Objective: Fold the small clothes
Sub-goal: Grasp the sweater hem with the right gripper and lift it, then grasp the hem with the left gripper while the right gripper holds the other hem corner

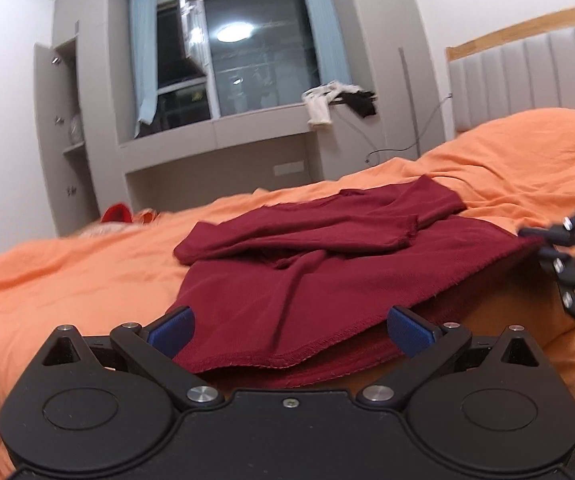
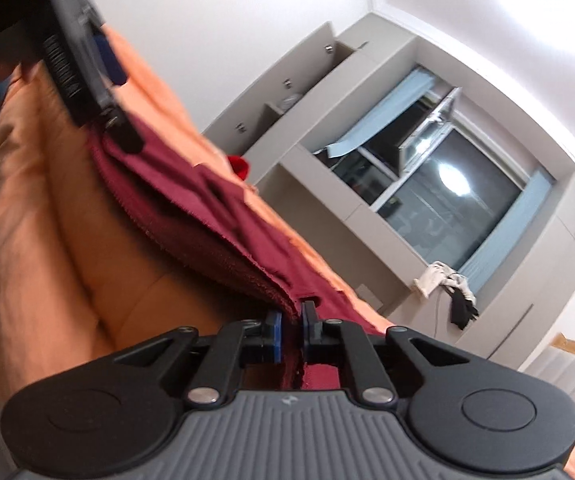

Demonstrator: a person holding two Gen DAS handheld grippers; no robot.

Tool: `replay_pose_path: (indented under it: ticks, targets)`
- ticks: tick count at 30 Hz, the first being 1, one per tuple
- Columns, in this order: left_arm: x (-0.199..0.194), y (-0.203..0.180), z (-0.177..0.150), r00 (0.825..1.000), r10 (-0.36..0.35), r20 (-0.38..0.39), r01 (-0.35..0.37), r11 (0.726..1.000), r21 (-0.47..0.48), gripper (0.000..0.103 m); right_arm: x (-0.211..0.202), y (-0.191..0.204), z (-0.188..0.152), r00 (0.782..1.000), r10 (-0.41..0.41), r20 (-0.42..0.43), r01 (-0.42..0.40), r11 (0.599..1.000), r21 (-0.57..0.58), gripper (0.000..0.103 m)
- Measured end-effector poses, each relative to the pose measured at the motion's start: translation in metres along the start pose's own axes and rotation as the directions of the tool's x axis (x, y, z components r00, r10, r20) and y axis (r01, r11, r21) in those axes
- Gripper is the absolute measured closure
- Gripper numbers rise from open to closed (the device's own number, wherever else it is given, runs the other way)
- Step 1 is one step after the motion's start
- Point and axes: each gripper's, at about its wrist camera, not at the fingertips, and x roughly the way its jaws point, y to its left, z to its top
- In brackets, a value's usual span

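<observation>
An orange bed cover (image 1: 87,280) is lying under a dark window (image 1: 263,68); pale and black cloths (image 1: 339,100) are hanging from its sill.

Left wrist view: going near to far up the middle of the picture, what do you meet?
Left claw → dark red garment → orange bedspread → grey window-wall cabinet → window.

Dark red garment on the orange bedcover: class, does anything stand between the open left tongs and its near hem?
Nothing visible does. The dark red garment lies on the orange bedcover, its hem directly between the left tongs.
</observation>
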Motion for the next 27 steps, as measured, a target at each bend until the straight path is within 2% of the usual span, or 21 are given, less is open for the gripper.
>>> replay_pose_path:
  ticks: [2, 5, 10, 12, 14, 16, 20, 21, 22, 24, 25, 27]
  targets:
    - [0.003, -0.009, -0.002, 1.0, -0.002, -0.011, 0.002, 0.999, 0.051, 0.001, -0.002, -0.004, 0.003, 1.0, -0.006, 0.02, 0.005, 1.0, 0.021, 0.094]
    - [0.014, -0.025, -0.006, 0.997, 0.052, -0.052, -0.044, 0.988, 0.148, 0.001, -0.005, -0.01, 0.007, 0.999, -0.008, 0.036, 0.006, 0.999, 0.051, 0.094]
    - [0.028, -0.032, -0.007, 0.992, 0.093, -0.082, -0.074, 0.976, 0.207, 0.001, -0.007, -0.021, 0.011, 0.998, -0.019, 0.057, 0.014, 0.997, 0.08, 0.094]
    - [0.037, -0.033, -0.005, 0.982, 0.175, -0.068, -0.152, 0.954, 0.257, 0.001, -0.009, -0.023, 0.011, 0.998, -0.025, 0.061, 0.02, 0.996, 0.086, 0.094]
    - [0.045, -0.033, -0.004, 0.96, 0.276, -0.046, -0.249, 0.918, 0.308, 0.003, -0.009, -0.026, 0.009, 0.998, -0.026, 0.061, 0.021, 0.996, 0.088, 0.094]
    - [0.05, -0.031, -0.002, 0.946, 0.321, -0.038, -0.291, 0.896, 0.336, 0.011, -0.012, -0.026, 0.006, 0.998, -0.017, 0.059, 0.011, 0.996, 0.093, 0.094]
    - [0.047, -0.028, 0.001, 0.943, 0.334, -0.013, -0.306, 0.878, 0.368, 0.022, -0.008, -0.023, 0.002, 1.0, 0.007, 0.017, -0.009, 0.998, 0.065, 0.092]
    - [0.045, -0.029, 0.001, 0.941, 0.339, 0.001, -0.314, 0.869, 0.383, 0.03, -0.005, -0.021, 0.001, 1.0, 0.02, -0.006, -0.019, 0.999, 0.051, 0.09]
    - [0.042, -0.029, 0.002, 0.94, 0.341, 0.016, -0.319, 0.86, 0.398, 0.042, -0.002, -0.019, -0.002, 0.999, 0.034, -0.034, -0.032, 0.999, 0.042, 0.083]
    - [0.037, -0.03, 0.004, 0.944, 0.328, 0.03, -0.309, 0.85, 0.426, 0.054, 0.004, -0.014, -0.007, 0.993, 0.062, -0.098, -0.059, 0.998, 0.031, 0.074]
    - [0.035, -0.03, 0.005, 0.948, 0.317, 0.033, -0.298, 0.846, 0.443, 0.055, 0.007, -0.011, -0.01, 0.988, 0.083, -0.134, -0.08, 0.996, 0.025, 0.07]
    - [0.034, -0.03, 0.006, 0.952, 0.305, 0.039, -0.283, 0.821, 0.496, 0.055, 0.011, -0.007, -0.016, 0.978, 0.102, -0.183, -0.101, 0.995, 0.017, 0.07]
